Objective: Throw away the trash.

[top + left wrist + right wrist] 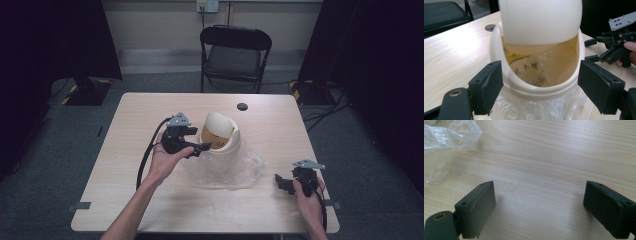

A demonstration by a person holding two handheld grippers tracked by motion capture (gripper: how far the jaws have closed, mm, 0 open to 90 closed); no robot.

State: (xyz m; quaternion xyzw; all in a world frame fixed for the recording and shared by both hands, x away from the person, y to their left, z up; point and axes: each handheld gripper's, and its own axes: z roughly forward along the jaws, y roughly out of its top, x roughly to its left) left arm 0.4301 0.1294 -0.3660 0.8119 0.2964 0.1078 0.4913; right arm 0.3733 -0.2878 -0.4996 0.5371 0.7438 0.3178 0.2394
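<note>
Cream swing-lid bin point(220, 134) mid-table inside a clear plastic bag point(235, 172), left gripper point(195, 148) at its rim, jaws spread either side, left gripper view showing printed paper point(529, 71) inside, right gripper point(281, 183) spread wide over bare table point(554, 157) near the bag's edge.

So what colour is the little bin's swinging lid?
Creamy white. The lid shows best in the left gripper view.

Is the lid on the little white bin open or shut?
Open. The rounded swing lid of the white bin is tipped back, leaving a gap that shows the clear plastic bag lining and printed paper inside.
</note>
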